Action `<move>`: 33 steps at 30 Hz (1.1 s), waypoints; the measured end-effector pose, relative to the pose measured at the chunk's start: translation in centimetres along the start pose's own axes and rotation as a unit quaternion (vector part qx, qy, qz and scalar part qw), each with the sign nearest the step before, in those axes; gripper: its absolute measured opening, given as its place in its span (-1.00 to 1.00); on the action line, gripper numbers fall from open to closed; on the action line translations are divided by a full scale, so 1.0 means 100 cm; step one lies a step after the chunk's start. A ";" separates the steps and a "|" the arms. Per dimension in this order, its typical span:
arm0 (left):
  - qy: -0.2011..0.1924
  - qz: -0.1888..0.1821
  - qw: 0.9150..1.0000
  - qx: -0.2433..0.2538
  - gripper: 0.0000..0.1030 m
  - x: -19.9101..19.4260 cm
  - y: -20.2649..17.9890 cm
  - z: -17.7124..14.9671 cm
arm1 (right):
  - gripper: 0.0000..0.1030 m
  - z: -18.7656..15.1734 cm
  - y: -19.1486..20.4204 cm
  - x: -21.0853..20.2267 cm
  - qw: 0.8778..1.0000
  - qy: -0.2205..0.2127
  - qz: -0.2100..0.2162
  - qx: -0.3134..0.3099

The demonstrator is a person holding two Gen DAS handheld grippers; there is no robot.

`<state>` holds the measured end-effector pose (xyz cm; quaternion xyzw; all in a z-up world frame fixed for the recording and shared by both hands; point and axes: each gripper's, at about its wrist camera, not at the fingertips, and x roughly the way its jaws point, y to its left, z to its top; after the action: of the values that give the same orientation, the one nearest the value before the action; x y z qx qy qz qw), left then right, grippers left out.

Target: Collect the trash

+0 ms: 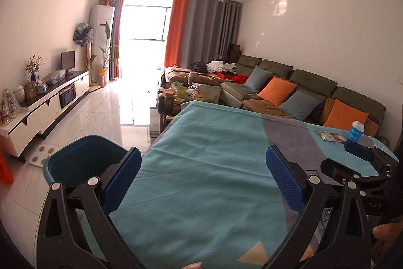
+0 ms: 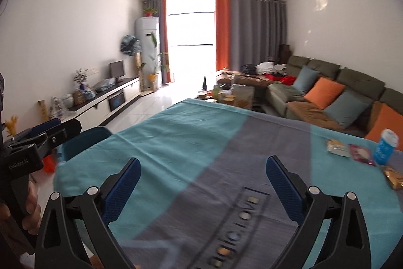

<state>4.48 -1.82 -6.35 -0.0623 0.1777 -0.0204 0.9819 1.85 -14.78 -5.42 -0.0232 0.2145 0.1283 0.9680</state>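
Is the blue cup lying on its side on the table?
No, the blue cup stands upright on the blanket, next to some snack wrappers.

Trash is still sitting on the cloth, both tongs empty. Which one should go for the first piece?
Right. The wrappers and blue cup lie at the table's right side, nearer the right tongs. The left tongs sit beside the bin, likely better for later.

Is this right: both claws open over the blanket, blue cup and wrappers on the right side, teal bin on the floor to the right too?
One error: the teal bin is on the left of the table, not the right; the left wrist view shows it beside the left claw. The rest holds: the right claw is open too, over the blanket, with the blue cup and wrappers on the right.
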 end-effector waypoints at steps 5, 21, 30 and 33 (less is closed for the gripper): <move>-0.008 -0.011 1.000 0.014 0.89 0.008 -0.029 -0.001 | 0.87 -0.008 -0.025 -0.018 0.999 -0.020 -0.037 0.023; -0.047 -0.022 0.997 0.052 0.89 0.001 -0.073 -0.004 | 0.87 -0.017 -0.060 -0.053 0.990 -0.072 -0.112 0.051; -0.057 -0.030 0.996 0.063 0.89 0.001 -0.088 -0.006 | 0.87 -0.015 -0.067 -0.062 0.987 -0.083 -0.124 0.059; -0.060 -0.031 0.996 0.065 0.89 0.000 -0.090 -0.005 | 0.87 -0.015 -0.068 -0.064 0.986 -0.086 -0.128 0.059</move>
<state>4.17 -10.83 -5.69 -0.0045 0.1148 -0.0586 0.9916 -2.61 -23.04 -4.12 0.0179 0.1326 -0.0081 0.9910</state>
